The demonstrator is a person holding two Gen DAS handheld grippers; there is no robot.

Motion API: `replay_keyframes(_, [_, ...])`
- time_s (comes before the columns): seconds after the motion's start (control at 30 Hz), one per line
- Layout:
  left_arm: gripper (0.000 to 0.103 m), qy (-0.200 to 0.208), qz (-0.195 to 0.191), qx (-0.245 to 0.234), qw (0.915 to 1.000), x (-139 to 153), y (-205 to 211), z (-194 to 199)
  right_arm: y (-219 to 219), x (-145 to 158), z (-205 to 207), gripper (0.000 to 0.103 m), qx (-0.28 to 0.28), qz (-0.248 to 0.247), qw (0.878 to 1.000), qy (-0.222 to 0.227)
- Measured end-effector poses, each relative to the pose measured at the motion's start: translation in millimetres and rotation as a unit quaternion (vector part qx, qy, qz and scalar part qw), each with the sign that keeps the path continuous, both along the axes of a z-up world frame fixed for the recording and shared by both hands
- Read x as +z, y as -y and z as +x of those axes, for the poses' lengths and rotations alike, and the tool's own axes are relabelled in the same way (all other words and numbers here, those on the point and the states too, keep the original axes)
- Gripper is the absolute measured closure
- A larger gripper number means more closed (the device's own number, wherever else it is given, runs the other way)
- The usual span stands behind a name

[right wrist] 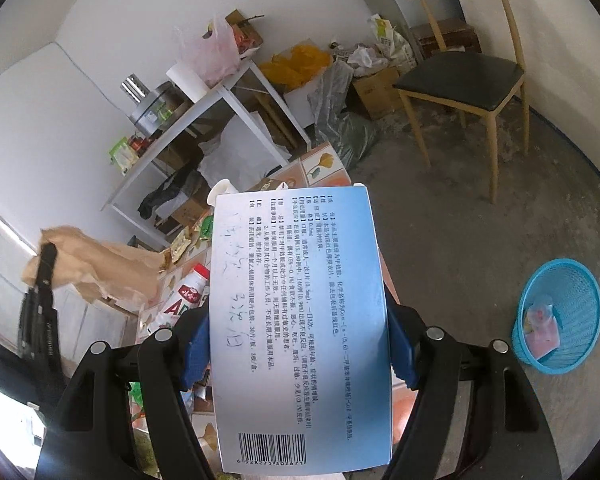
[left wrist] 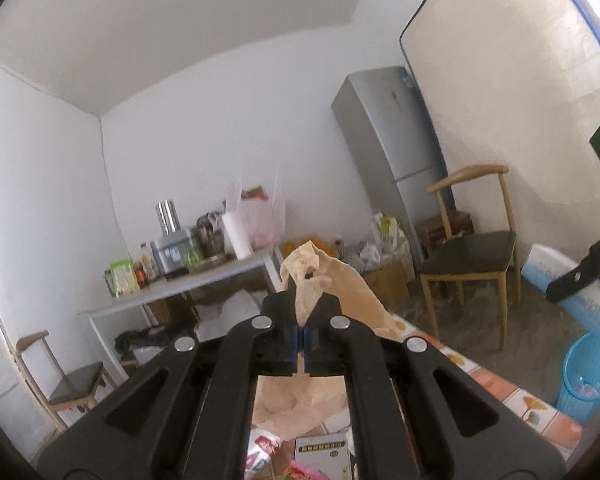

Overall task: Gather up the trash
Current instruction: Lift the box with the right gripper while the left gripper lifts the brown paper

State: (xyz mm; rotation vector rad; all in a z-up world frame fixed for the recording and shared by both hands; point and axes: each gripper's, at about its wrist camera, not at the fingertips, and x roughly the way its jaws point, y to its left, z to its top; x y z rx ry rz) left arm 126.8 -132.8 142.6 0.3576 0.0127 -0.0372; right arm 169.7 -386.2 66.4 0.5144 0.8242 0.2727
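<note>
Scene: small room, concrete floor. Patterned table [right wrist: 320, 168] in the foreground, littered. Wooden chair [right wrist: 460, 76] stands beyond it; blue mesh bin [right wrist: 560, 316] sits on the floor well to the right of the table, near the chair.

Bin contents: one pinkish wrapper [right wrist: 542, 330] lies inside; otherwise looks mostly empty. Judged: collection is at an early stage.

Right gripper [right wrist: 300, 340]: jaws spread wide and pressing on both long edges of a pale blue box [right wrist: 300, 300] with printed text and a barcode. Box is lifted clear of the table, tilted forward and down, not yet over the bin.

Left gripper [left wrist: 302, 320]: jaws pressed together, pinching a crumpled tan paper bag [left wrist: 324, 276]. Upper part of the bag is raised above the fingers; its lower part trails down toward the table, and whether it rests there cannot be told.

Left on the table: a white bottle [right wrist: 188, 292] with a red cap, several snack packets [right wrist: 182, 244], a printed carton [left wrist: 320, 450] and other scraps.

Judged remaining: carry both held items to the bin, release, then return for the rest.
</note>
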Motion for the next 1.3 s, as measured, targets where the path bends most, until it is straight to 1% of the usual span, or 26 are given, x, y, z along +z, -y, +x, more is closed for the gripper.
replay_keyframes(0.23, [0.103, 0.029, 0.006, -0.024, 0.9993, 18.1, 16.4, -31.9, 3.0, 13.8, -24.1, 0.033, -0.001, -0.003, 1.0, 0.019])
replay_keyframes(0.57, [0.103, 0.044, 0.015, -0.057, 0.9973, 27.6, 39.2, -59.8, 15.0, 28.6, -54.4, 0.033, -0.015, -0.01, 0.999, 0.033])
replay_keyframes(0.77, [0.103, 0.051, 0.021, -0.077, 0.9955, 31.4, 53.8, -74.2, 25.3, 30.8, -70.0, 0.033, -0.027, -0.011, 0.999, 0.032])
replay_keyframes(1.13, [0.103, 0.051, 0.032, -0.101, 0.9931, 32.5, 71.2, -83.6, 36.6, 35.5, -89.4, 0.033, -0.044, -0.01, 0.998, 0.034])
replay_keyframes(1.3, [0.103, 0.048, 0.037, -0.11, 0.9921, 30.3, 77.7, -85.4, 43.9, 32.7, -96.0, 0.033, -0.052, -0.006, 0.998, 0.033])
